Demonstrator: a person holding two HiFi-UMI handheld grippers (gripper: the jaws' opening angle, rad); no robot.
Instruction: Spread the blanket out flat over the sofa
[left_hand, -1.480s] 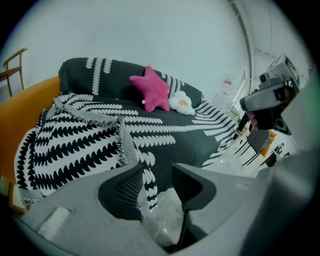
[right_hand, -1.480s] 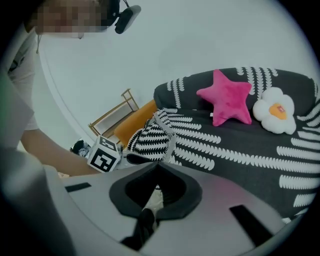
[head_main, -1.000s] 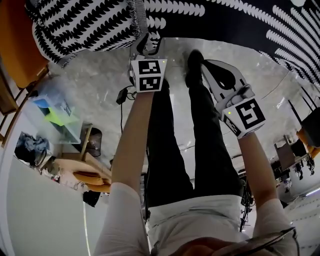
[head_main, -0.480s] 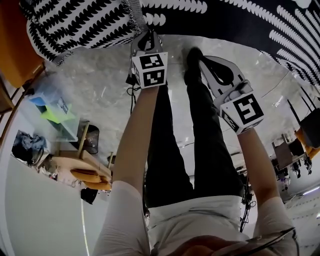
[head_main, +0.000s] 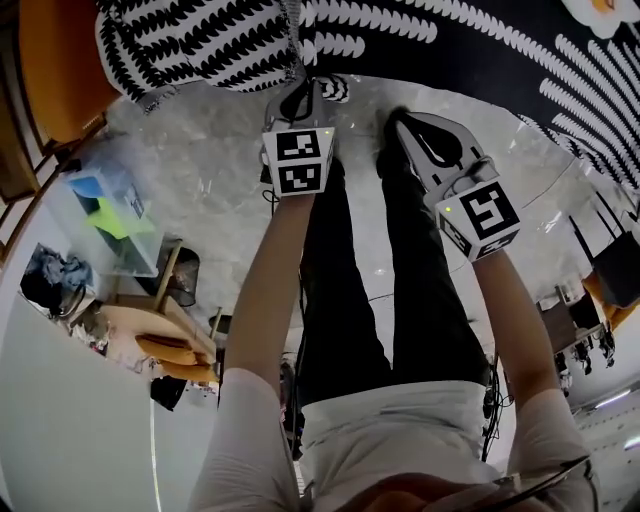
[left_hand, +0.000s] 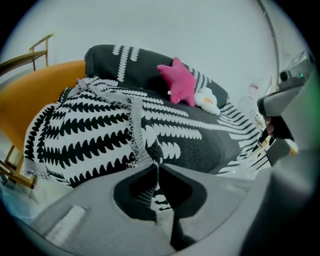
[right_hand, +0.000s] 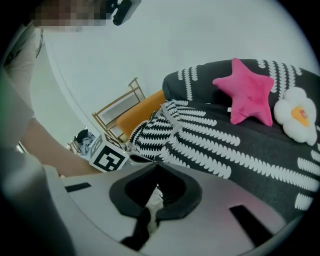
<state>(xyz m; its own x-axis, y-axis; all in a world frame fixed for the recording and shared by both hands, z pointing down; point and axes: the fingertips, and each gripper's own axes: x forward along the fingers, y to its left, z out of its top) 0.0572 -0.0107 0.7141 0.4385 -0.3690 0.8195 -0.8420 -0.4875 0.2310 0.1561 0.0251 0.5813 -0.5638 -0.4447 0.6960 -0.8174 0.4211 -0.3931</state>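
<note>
Left gripper (left_hand: 157, 165) fingers just clamped onto the blanket (left_hand: 85, 135) edge at the sofa (left_hand: 107, 62) front; right gripper (right_hand: 157, 165) fingers clenched, empty.

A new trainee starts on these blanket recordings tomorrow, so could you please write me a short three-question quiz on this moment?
1. True or false: the pink star cushion lies on the floor.
2. Of the left gripper and the right gripper, which is shut on the white-and-black blanket? A) left B) right C) both
3. Fill in: the chair beside the sofa is ___ in colour.

Key:
1. False. The cushion rests on the sofa.
2. A. The blanket's fringed edge runs into the left gripper's closed jaws. The right gripper's jaws are together with no blanket in them.
3. Orange.
</note>
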